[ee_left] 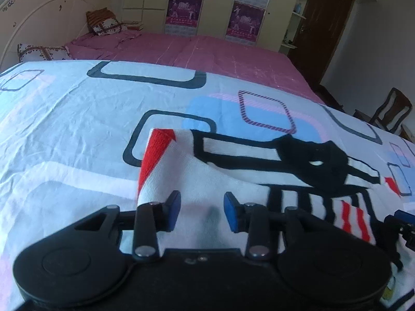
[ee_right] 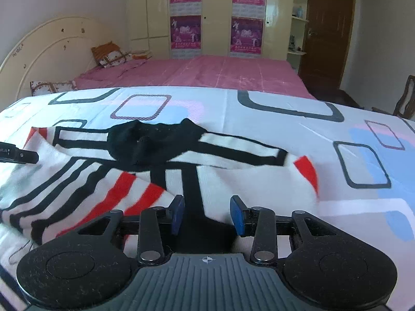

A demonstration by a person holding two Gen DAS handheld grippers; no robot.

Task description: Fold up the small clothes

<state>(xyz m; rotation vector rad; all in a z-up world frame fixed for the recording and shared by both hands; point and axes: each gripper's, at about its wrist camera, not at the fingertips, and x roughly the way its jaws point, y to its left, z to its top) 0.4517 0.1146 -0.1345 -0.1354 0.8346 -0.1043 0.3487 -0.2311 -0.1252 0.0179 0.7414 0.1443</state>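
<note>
left gripper (ee_left: 202, 208): part open, holding nothing, sweater (ee_left: 233, 181) beneath | right gripper (ee_right: 207, 213): part open, astride sweater's hem, grip unclear | likely placed to fold

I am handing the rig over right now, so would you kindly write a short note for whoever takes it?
Left tongs: open, nothing pinched, over the white fabric at the sweater's left side.
Right tongs: open, nothing pinched, over the black stripe at the near edge.
The knit sweater, white with black and red stripes, lies on the patterned sheet. Its left sleeve, with the red cuff, is already turned in over the body; the right sleeve lies stretched out sideways.
Left: fold in the right sleeve, then fold the body.
</note>
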